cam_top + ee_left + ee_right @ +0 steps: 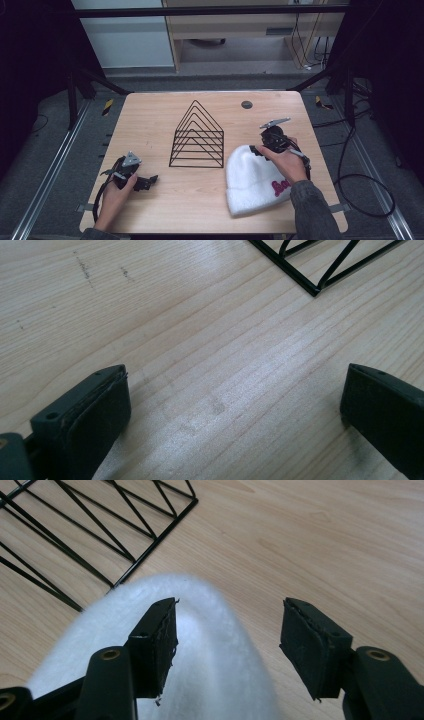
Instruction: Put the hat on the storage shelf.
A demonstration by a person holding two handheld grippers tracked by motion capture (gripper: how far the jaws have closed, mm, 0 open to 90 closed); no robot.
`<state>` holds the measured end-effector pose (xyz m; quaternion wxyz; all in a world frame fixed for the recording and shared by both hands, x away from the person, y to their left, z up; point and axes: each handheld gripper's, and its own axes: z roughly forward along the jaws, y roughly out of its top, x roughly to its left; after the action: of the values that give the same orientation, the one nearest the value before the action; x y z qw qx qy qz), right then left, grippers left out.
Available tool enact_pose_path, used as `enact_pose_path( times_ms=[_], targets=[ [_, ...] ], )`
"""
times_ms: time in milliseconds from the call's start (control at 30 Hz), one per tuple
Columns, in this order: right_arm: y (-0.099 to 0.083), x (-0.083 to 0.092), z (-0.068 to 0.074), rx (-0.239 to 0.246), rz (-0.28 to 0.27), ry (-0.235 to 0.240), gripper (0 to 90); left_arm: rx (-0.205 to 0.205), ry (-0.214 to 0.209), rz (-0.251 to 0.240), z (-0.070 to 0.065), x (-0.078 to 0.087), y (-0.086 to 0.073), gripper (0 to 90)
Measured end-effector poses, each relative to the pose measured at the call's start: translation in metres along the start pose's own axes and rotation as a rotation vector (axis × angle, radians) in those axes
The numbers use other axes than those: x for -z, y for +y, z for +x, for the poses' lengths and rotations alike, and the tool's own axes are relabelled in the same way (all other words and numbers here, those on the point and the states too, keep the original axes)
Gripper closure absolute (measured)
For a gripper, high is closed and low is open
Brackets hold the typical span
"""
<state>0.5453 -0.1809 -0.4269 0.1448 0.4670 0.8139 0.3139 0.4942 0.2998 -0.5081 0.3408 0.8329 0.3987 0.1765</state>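
A white fluffy beanie (252,180) with red lettering (281,187) lies flat on the wooden table (150,120) at the front right. My right gripper (260,150) hovers over the beanie's rounded top end. In the right gripper view its jaws stand apart (227,625), the beanie (215,680) lies under and between them, and neither pad presses on it. My left gripper (146,182) rests at the front left, and its jaws are wide open (235,405) over bare wood.
A black wire rack (196,137) shaped like a row of peaked frames stands mid-table, just left of the beanie; its corner (315,290) and base (85,530) show in both gripper views. A round grey disc (246,104) is set into the table's far side.
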Motion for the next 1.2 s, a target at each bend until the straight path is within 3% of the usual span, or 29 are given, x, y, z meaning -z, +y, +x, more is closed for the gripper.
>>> enact_pose_path(
  times_ms=[167, 500, 700, 833, 900, 1033, 1200],
  targets=[
    [0.002, -0.012, 0.006, 0.014, 0.027, 0.040, 33.0, 0.000, 0.000, 0.000, 0.000, 0.000, 0.000, 0.0],
    [0.001, -0.041, -0.001, 0.014, 0.109, 0.031, 39.3, -0.003, 0.000, 0.000, 0.000, 0.000, 0.000, 0.0],
    [-0.004, -0.050, -0.001, 0.003, 0.133, 0.056, 50.3, -0.003, -0.002, 0.000, 0.000, 0.000, 0.000, 0.0],
    [-0.007, -0.050, -0.001, 0.000, 0.132, 0.048, 51.5, -0.003, -0.003, 0.000, 0.000, 0.000, 0.000, 0.0],
    [-0.007, -0.049, -0.001, 0.012, 0.134, 0.058, 56.5, -0.003, -0.003, 0.000, 0.000, 0.000, 0.000, 0.0],
    [-0.006, -0.045, 0.002, 0.034, 0.133, 0.075, 75.4, -0.004, -0.003, 0.000, 0.000, 0.000, 0.000, 0.0],
    [-0.005, -0.031, 0.008, 0.063, 0.093, 0.071, 81.4, -0.005, -0.002, 0.000, 0.000, 0.000, 0.000, 0.0]
  ],
)
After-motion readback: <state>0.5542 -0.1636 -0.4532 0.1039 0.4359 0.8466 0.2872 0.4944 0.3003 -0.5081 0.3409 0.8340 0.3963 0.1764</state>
